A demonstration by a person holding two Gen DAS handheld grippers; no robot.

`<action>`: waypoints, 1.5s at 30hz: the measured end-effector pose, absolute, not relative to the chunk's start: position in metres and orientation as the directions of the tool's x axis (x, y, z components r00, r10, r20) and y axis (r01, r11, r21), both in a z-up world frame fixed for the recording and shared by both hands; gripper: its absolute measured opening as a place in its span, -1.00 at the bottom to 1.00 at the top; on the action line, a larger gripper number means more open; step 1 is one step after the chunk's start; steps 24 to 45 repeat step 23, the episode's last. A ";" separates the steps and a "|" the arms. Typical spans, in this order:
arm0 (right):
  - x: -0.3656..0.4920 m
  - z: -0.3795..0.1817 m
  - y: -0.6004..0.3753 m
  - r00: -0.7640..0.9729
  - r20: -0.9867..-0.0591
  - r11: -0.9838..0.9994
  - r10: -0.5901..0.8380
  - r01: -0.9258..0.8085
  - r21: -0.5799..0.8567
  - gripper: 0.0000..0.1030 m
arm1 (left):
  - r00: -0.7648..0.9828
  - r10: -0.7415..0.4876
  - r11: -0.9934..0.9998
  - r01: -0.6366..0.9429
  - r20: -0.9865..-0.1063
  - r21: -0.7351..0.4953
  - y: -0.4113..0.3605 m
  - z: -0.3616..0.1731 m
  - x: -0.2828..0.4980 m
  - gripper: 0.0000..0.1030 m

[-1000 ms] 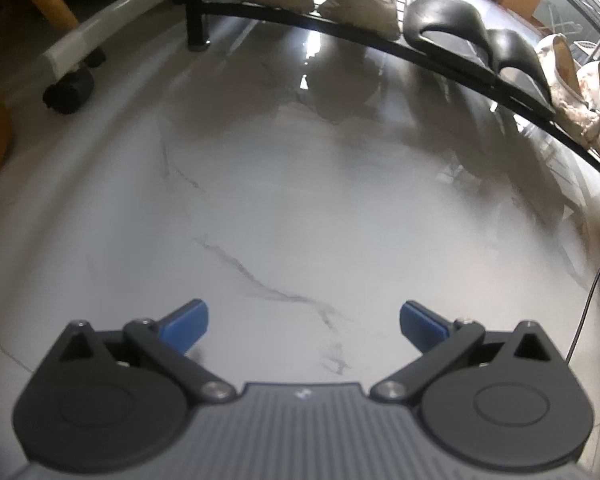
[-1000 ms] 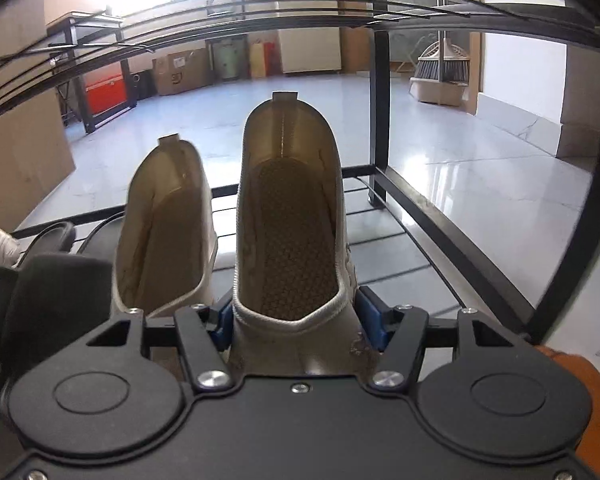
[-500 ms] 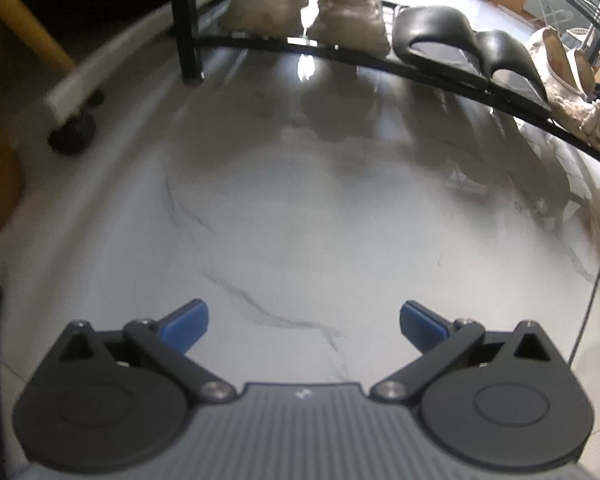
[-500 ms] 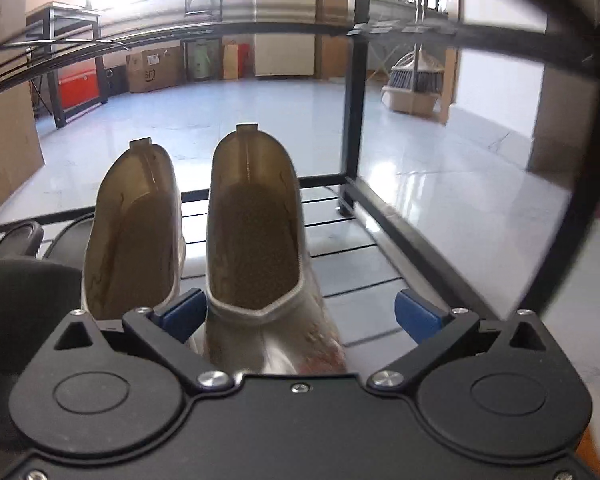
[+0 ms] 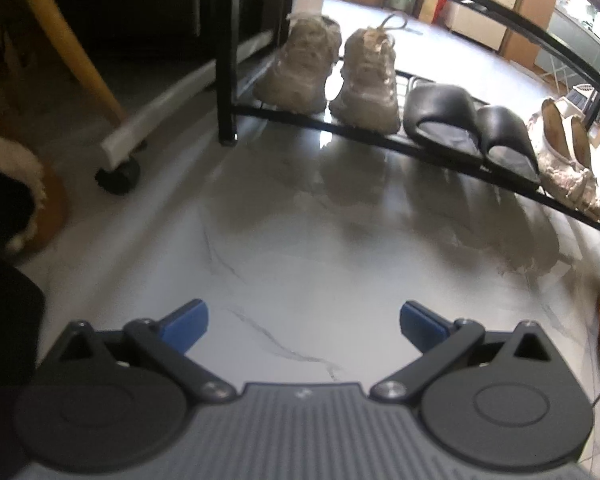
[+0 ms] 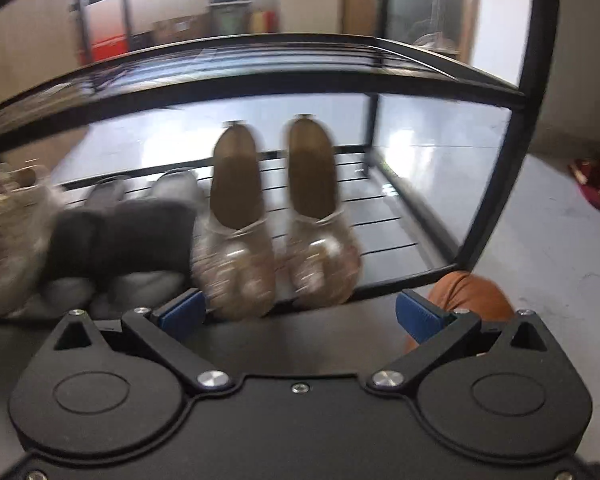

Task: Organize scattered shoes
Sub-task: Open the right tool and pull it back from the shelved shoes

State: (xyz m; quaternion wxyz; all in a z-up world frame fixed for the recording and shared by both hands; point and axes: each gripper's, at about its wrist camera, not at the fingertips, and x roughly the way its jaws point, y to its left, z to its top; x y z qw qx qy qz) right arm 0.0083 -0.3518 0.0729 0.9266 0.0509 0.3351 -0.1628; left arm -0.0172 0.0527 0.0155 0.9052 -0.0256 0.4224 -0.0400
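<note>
Right wrist view: glittery flats (image 6: 276,240) stood side by side on shoe rack (image 6: 400,240) lowest shelf, toes outward, paired beside black slippers (image 6: 112,236).
Right hand-held gripper (image 6: 300,314): fingers spread wide, gripping nothing, just in front of flats.
Left hand-held gripper (image 5: 303,320): fingers apart, empty, above marble floor (image 5: 300,248).
Row order: beige sneakers (image 5: 332,68), then slippers, flats, likely grouped by pair.
Unsorted: orange shoe (image 6: 468,292) on floor by rack corner, probably next.

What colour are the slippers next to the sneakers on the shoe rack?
The slippers are black, beside the beige sneakers on the shoe rack. The left wrist view shows them best.
</note>
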 end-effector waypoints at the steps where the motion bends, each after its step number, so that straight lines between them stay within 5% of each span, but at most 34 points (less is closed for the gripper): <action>1: 0.003 0.080 -0.344 0.732 -0.633 0.949 -0.252 0.316 -0.012 1.00 | 0.653 -0.080 0.997 0.059 -0.753 -0.055 0.049 0.022 -0.021 0.99; 10: -0.023 0.131 -0.333 0.789 -0.557 0.955 -0.259 0.297 -0.024 1.00 | 0.719 -0.031 0.998 0.063 -0.694 0.020 0.033 0.066 -0.047 0.99; 23: -0.042 0.139 -0.379 0.744 -0.620 0.904 -0.249 0.408 0.126 1.00 | 0.771 -0.062 0.991 0.122 -0.634 0.051 -0.002 0.091 -0.062 0.99; 45: -0.042 0.139 -0.379 0.744 -0.620 0.904 -0.249 0.408 0.126 1.00 | 0.771 -0.062 0.991 0.122 -0.634 0.051 -0.002 0.091 -0.062 0.99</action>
